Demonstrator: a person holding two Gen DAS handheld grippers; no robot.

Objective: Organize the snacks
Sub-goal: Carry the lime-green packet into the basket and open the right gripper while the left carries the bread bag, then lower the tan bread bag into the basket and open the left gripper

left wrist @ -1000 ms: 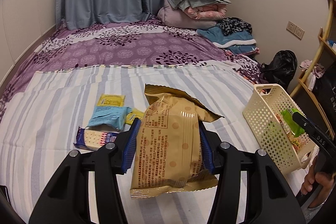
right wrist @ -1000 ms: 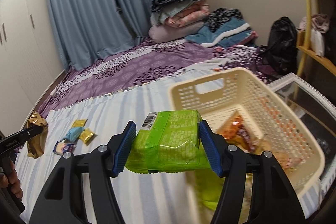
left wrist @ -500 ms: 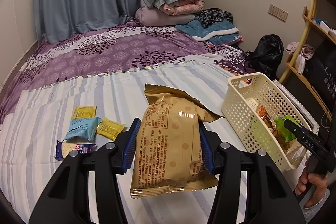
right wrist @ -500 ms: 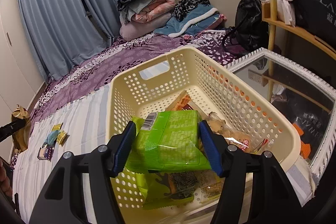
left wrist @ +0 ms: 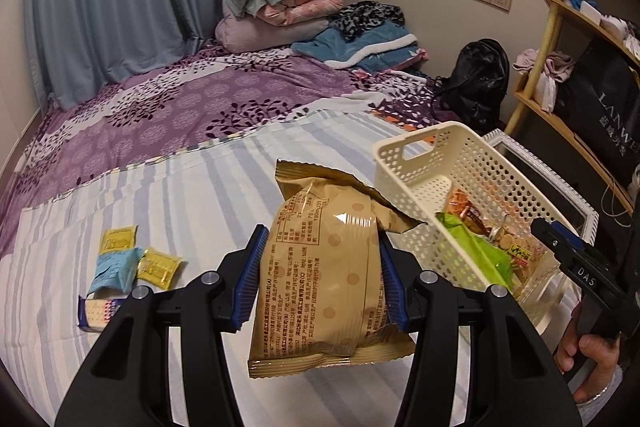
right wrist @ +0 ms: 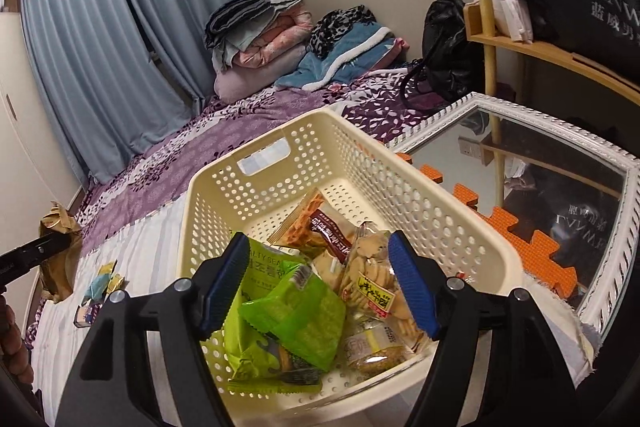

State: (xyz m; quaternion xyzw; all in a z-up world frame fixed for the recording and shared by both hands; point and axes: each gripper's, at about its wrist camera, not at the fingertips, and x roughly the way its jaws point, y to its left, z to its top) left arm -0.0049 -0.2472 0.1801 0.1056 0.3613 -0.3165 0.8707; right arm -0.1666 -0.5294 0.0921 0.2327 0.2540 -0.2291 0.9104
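striped bedding [left wrist: 180, 195] supports everything. left gripper [left wrist: 318, 279] clamps a tan snack bag [left wrist: 324, 267] upright, ready for the basket [right wrist: 400, 183] to its right. right gripper [right wrist: 316, 283] gapes wide above the green packet [right wrist: 296, 311], evidently released.

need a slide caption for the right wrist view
Open right claw above the cream basket, a green snack pack lying loose among the bagged snacks inside.

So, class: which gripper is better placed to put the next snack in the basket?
Left. The left gripper is shut on the tan snack bag beside the basket; the right gripper is open and empty.
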